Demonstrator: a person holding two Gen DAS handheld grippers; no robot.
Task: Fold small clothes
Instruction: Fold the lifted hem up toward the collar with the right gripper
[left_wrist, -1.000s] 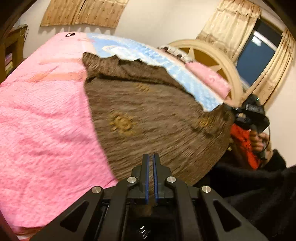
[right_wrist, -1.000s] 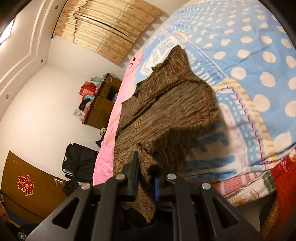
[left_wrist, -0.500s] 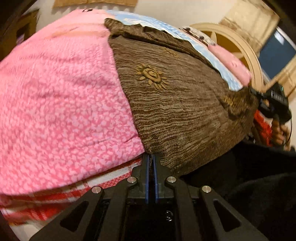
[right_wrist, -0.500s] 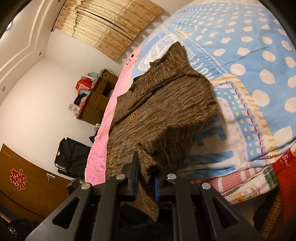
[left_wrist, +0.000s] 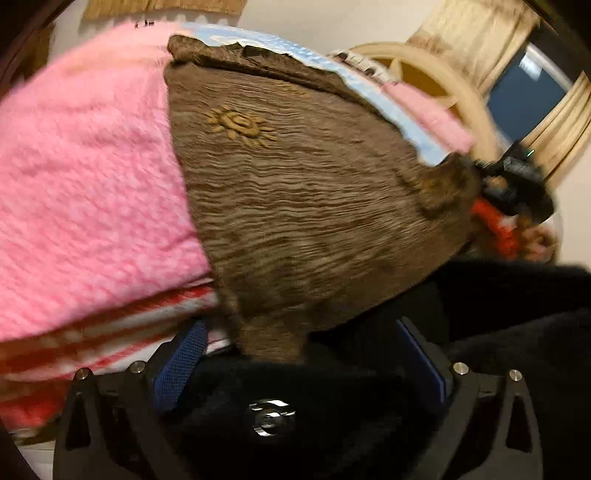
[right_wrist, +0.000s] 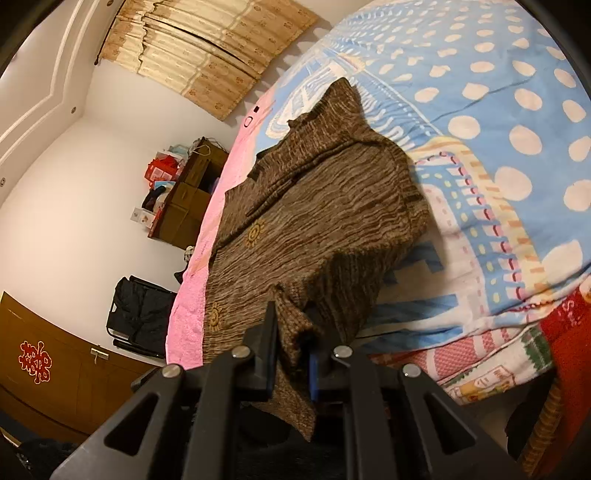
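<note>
while the right gripper (right_wrist: 291, 354) pinches the brown knit sweater's (right_wrist: 314, 221) hem, the left gripper (left_wrist: 301, 354) gapes wide (blurred view), seemingly gripping nothing, on the pink bedspread (left_wrist: 85, 177).

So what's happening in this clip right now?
A person with a claw in each hand is working on a brown knit sweater spread across a bed, over the pink blanket and the blue dotted quilt. The right claw is shut on the sweater's near corner. The left claw is open, with the other bottom corner hanging between its fingers. No fold yet.
</note>
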